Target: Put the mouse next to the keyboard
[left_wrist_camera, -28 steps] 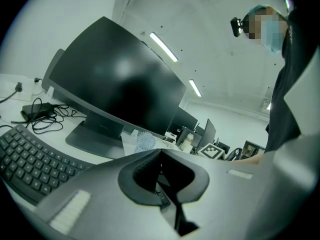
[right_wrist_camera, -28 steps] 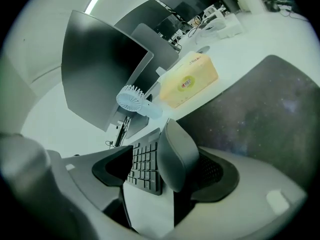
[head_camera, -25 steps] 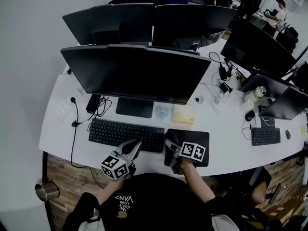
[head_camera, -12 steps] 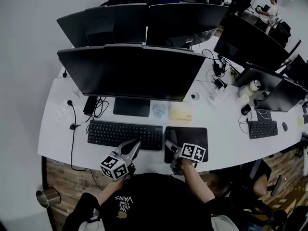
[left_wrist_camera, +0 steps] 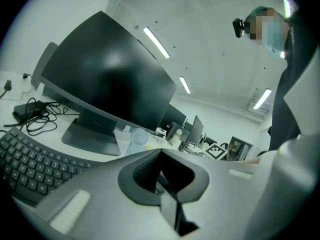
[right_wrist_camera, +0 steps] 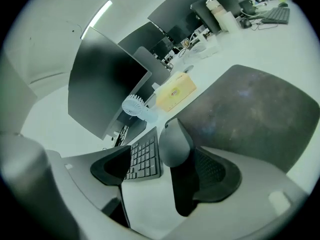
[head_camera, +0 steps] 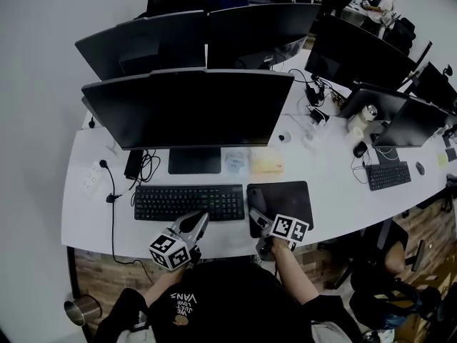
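Left gripper [left_wrist_camera: 159,154] hovers over the white worktop's [head_camera: 335,184] near edge, its ribbed dark jaws pressed together on nothing. Beyond it lies the flat black keyboard [head_camera: 189,202]. Right gripper [right_wrist_camera: 162,150] stands with jaws apart around the smooth, rounded grey mouse [right_wrist_camera: 175,141], which sits on the matte mouse pad's [head_camera: 285,199] left edge, near the keyboard.

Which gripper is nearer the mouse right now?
Right. The right gripper has the mouse between its open jaws, at the mouse pad's left edge. The left gripper, shut, is off to the mouse's left, at the keyboard's near edge.
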